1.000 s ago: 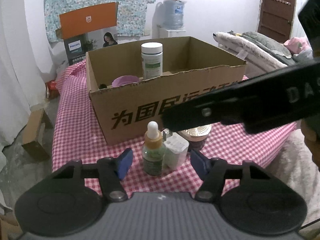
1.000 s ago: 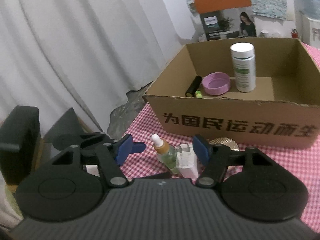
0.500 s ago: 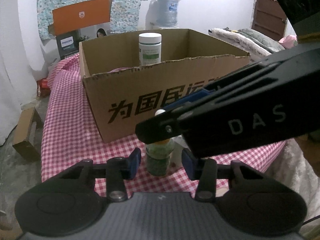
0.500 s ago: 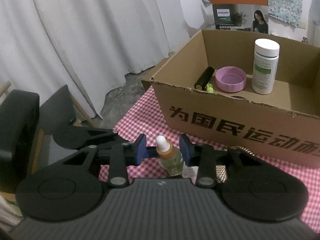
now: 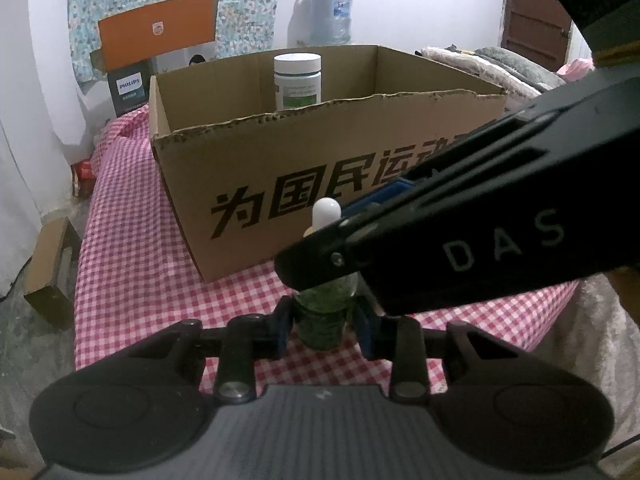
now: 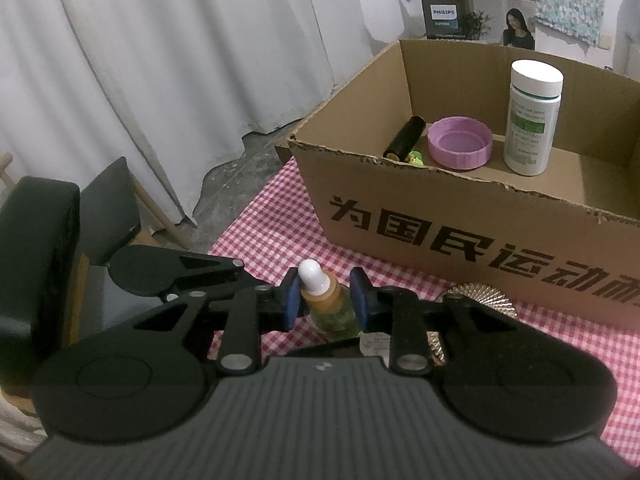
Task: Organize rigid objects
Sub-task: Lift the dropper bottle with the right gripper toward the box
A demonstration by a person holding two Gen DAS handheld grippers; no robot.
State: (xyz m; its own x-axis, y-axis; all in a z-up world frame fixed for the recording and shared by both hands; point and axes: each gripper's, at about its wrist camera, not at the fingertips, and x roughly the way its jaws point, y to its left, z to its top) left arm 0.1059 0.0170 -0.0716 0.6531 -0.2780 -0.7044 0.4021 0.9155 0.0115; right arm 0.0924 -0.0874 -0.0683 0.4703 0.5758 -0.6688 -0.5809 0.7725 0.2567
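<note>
A dropper bottle (image 5: pixel 322 314) with a white bulb and green contents stands on the checked tablecloth in front of the cardboard box (image 5: pixel 280 168). My left gripper (image 5: pixel 322 326) has closed on its lower body. My right gripper (image 6: pixel 326 300) reaches across from the right and is closed around the bottle's amber shoulder (image 6: pixel 326 300), below the white bulb. In the box (image 6: pixel 440 216) stand a white supplement bottle (image 6: pixel 530 116), a purple lid (image 6: pixel 460 142), a black tube (image 6: pixel 404 138) and a small green item (image 6: pixel 416 157).
A gold fluted lid (image 6: pixel 480 296) and a small white container (image 6: pixel 374 342) lie right of the dropper, partly hidden. The right gripper's body (image 5: pixel 500 236) blocks the right half of the left view. A black chair (image 6: pixel 40 264) stands left of the table.
Both grippers moved in on the dropper bottle and their jaws narrowed from wide open to closed around it. The bottle stays on the cloth.
</note>
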